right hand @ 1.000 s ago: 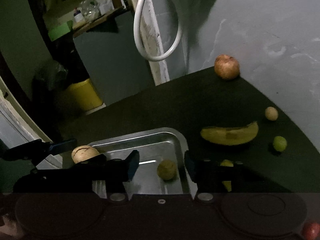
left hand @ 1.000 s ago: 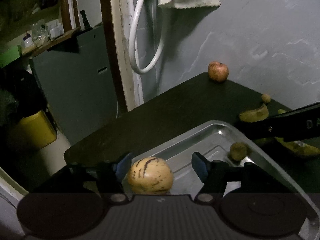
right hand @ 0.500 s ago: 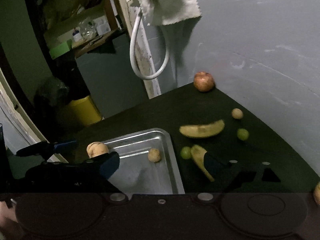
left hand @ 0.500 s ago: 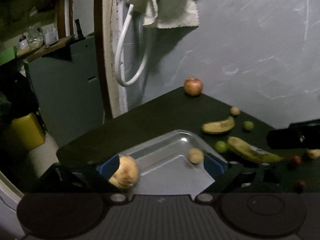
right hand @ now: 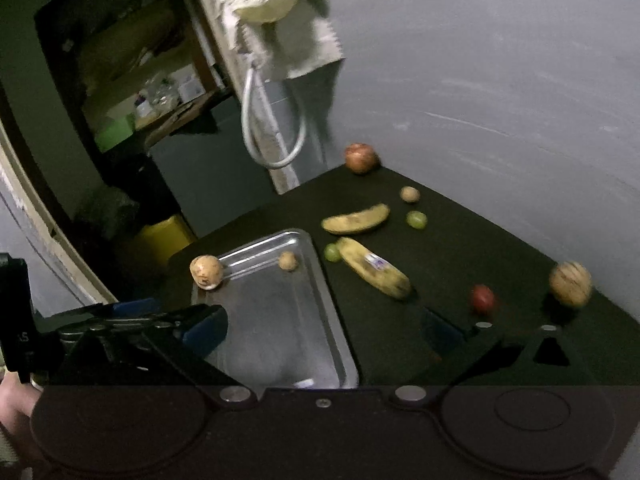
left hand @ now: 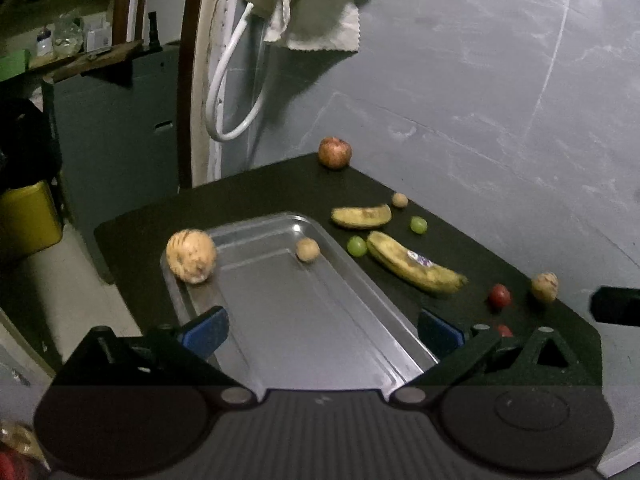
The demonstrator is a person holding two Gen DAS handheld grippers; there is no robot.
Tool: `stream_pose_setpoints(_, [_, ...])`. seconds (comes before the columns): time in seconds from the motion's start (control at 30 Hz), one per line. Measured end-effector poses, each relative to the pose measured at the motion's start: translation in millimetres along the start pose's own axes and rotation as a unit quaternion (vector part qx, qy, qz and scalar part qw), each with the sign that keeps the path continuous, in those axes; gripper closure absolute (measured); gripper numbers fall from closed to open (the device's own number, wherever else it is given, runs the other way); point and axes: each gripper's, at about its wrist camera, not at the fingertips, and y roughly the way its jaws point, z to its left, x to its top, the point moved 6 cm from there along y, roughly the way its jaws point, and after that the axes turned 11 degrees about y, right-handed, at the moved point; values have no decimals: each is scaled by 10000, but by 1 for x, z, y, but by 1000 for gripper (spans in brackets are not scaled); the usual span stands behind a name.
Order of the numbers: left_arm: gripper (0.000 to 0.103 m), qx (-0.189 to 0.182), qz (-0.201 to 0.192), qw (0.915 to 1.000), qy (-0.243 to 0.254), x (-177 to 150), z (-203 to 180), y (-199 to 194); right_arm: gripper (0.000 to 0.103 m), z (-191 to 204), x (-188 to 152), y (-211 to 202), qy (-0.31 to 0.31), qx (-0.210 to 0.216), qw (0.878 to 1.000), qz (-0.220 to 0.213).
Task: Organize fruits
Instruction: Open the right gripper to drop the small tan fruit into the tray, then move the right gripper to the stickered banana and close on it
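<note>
A metal tray (left hand: 304,320) (right hand: 280,320) lies on the dark table. A striped tan melon (left hand: 191,255) (right hand: 206,272) rests at its far left corner and a small brown fruit (left hand: 307,249) (right hand: 288,260) sits in it. On the table lie two bananas (left hand: 414,264) (left hand: 362,216), two green grapes (left hand: 357,246) (left hand: 418,224), an apple (left hand: 335,153), a red fruit (left hand: 499,295) and another striped melon (left hand: 545,286) (right hand: 570,283). My left gripper (left hand: 322,326) is open and empty over the tray. My right gripper (right hand: 322,326) is open and empty.
A grey wall runs behind the table at the right. A white hose (left hand: 228,92) and a cloth (left hand: 316,12) hang at the back. A yellow bin (left hand: 28,216) stands on the floor at the left. The table's left edge drops off beside the tray.
My left gripper opened, let go of the striped melon at the tray's corner and pulled back. My right gripper opened wider and also drew back, so more of the table shows.
</note>
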Motion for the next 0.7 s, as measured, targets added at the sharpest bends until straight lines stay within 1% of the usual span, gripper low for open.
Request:
stream_pose_setpoints(0.1, [1,38,10,9999,114,0,-15,-10,1,-19,-13,-20,134,-94,9998,-63])
stream_pose_setpoints(0.2, [1,16,-85,9996,269,4,-32,-21,1,-37,-24,-38,257,-190,9994,-135])
stream_pose_setpoints(0.4, [1,-84,-206,9976,651,15,-66,-29,1,-54,-27,-64,401,-157,9984,-355])
stream_pose_setpoints(0.53, [1,-136,-205,9961,847,21,-78,-27,1,-59,-25,-70,508,-136,9976,-452])
stream_pose_setpoints(0.7, [1,-146,-202,9946,1012,27,-80,-21,1,-62,-25,-68,645,-144,9967,-469])
